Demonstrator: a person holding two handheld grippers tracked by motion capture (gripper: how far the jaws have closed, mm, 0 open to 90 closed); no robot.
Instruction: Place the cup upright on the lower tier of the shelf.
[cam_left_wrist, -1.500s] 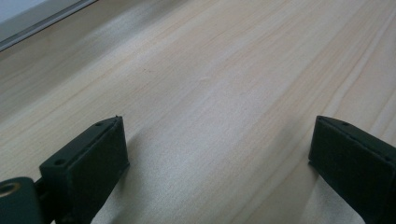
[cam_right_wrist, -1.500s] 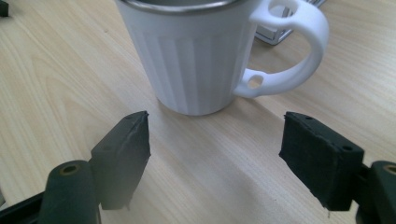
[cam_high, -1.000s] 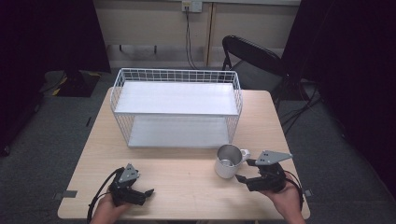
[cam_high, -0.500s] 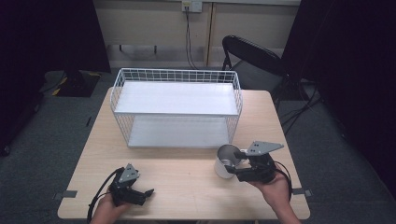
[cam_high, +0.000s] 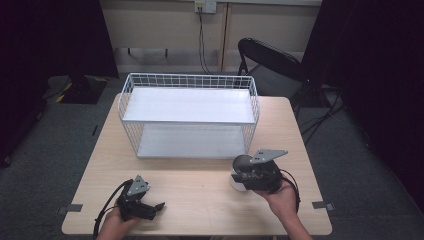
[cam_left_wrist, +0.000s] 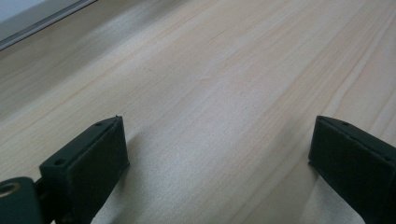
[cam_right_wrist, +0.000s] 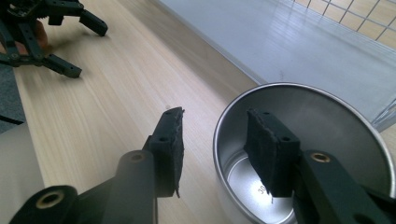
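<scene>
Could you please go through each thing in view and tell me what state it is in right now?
Metal cup: upright on the table, empty, its wall between the right gripper's jaws.
Right gripper: one jaw inside the cup, one outside; jaws have just been closing, not yet pressing.
Left gripper: open, nothing between its jaws, low over the table.
Wire basket: upright, its shelves bare.
Chair: standing behind the table, unoccupied.

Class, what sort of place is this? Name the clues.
Probably a lab or studio set up for recording, not a home: dark curtains, a lone wooden table, a folding chair, grey carpet.
</scene>
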